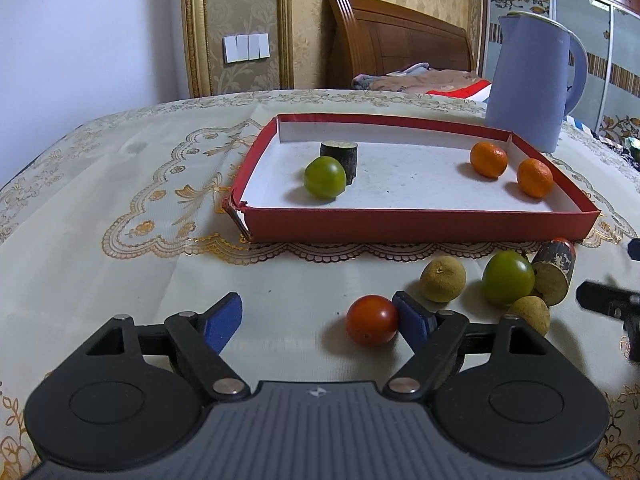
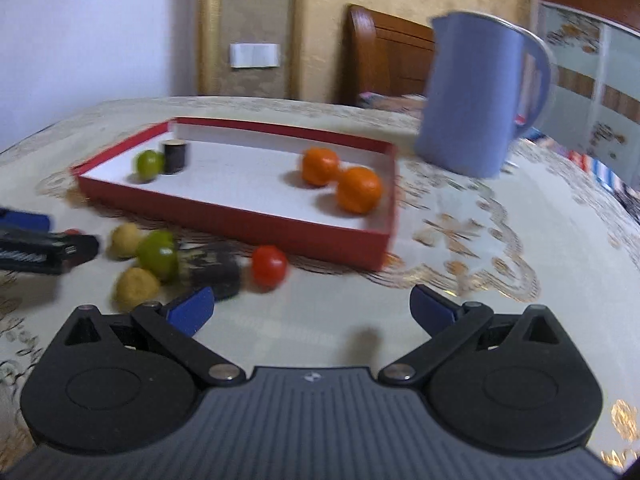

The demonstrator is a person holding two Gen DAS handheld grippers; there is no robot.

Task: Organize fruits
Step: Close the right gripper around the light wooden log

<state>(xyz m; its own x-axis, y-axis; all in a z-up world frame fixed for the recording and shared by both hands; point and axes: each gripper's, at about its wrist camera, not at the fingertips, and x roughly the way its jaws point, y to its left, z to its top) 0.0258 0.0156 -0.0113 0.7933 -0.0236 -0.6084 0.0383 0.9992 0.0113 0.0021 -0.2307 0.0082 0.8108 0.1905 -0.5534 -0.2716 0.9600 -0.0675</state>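
Note:
A red tray [image 1: 416, 226] [image 2: 256, 228] holds a green fruit [image 1: 325, 179] [image 2: 150, 164], a dark cylinder piece [image 1: 340, 158] [image 2: 176, 156] and two oranges [image 1: 488, 159] [image 1: 535, 178] [image 2: 320, 167] [image 2: 359, 190]. On the cloth in front lie a red tomato [image 1: 372, 320], two tan fruits [image 1: 443, 279] [image 1: 530, 314], a green fruit [image 1: 508, 278] [image 2: 158, 255] and a dark cylinder [image 1: 554, 270]. My left gripper [image 1: 320, 318] is open; its right finger touches the tomato. My right gripper [image 2: 312, 308] is open and empty, near a second red tomato [image 2: 269, 267]. The right view is blurred.
A blue jug [image 1: 532, 80] [image 2: 480, 100] stands behind the tray's right end. The embroidered tablecloth [image 1: 120, 200] covers the table. A wooden headboard [image 1: 400, 40] and bed lie beyond. The left gripper shows at the left edge of the right wrist view [image 2: 44, 252].

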